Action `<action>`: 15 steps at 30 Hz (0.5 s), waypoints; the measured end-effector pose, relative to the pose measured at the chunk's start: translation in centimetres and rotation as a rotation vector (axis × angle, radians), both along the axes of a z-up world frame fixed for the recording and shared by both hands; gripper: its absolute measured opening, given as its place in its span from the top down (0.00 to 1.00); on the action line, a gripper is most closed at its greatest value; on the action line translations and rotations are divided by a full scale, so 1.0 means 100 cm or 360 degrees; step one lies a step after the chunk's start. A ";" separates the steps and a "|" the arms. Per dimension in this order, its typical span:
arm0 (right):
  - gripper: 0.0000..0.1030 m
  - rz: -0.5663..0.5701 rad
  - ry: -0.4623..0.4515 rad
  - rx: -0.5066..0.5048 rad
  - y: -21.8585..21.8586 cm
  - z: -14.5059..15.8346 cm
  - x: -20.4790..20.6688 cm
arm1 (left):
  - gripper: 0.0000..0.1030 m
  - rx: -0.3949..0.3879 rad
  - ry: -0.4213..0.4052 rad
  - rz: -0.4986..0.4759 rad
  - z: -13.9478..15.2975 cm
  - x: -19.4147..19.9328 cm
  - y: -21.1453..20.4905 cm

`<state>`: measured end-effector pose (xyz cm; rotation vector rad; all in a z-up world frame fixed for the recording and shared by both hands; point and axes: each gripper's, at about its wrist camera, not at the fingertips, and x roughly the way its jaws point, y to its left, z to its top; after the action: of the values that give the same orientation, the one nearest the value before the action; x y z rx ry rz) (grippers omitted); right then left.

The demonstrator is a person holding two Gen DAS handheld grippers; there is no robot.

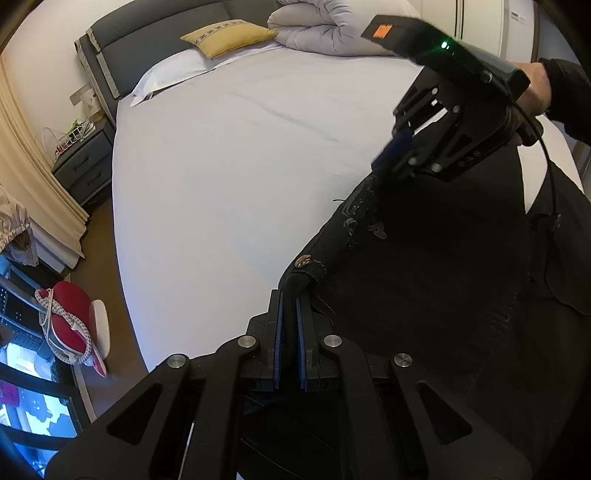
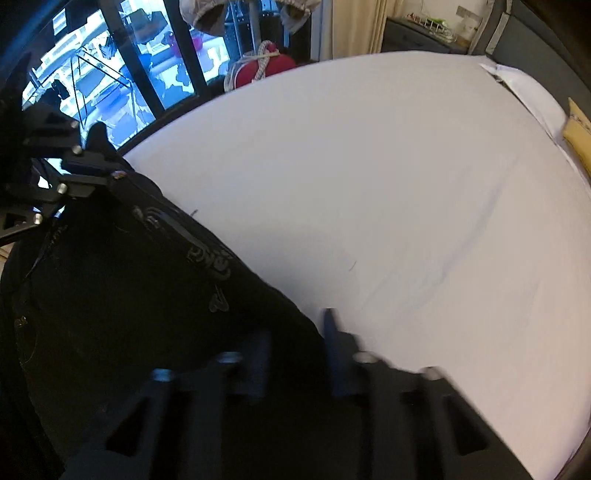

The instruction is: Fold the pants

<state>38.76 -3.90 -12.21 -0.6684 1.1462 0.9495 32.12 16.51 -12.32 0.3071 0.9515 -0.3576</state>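
Black pants (image 1: 424, 266) hang stretched between both grippers above a bed with a white sheet (image 1: 229, 166). My left gripper (image 1: 290, 299) is shut on the waistband corner by the metal button (image 1: 303, 261). My right gripper (image 1: 384, 155) shows in the left wrist view, held by a hand, shut on the other waistband corner. In the blurred right wrist view the pants (image 2: 129, 295) fill the lower left. The right gripper (image 2: 295, 332) pinches the fabric edge there. The left gripper (image 2: 88, 173) holds the far corner at the left.
A yellow pillow (image 1: 229, 37), a white pillow (image 1: 173, 70) and a rolled duvet (image 1: 332, 29) lie at the headboard. A grey nightstand (image 1: 85, 173) and a red object with a rope (image 1: 70, 325) stand left of the bed. A window (image 2: 110, 74) lies beyond.
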 end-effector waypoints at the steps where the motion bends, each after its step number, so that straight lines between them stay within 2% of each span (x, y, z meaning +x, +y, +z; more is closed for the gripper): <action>1: 0.86 -0.0015 0.0005 0.0013 -0.001 0.000 0.000 | 0.95 -0.0003 0.0000 0.0004 0.000 -0.001 0.001; 6: 0.93 -0.0105 0.0013 0.0091 -0.013 0.009 -0.010 | 0.95 -0.0028 -0.0010 0.0019 0.007 -0.009 -0.004; 15: 0.94 -0.0288 0.0073 0.0379 -0.042 0.039 -0.059 | 0.95 -0.0074 -0.0016 0.0037 0.022 -0.041 -0.005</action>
<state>32.82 -8.13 -8.35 -0.3465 1.0927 0.9320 28.07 15.97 -10.13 0.2548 0.9349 -0.3559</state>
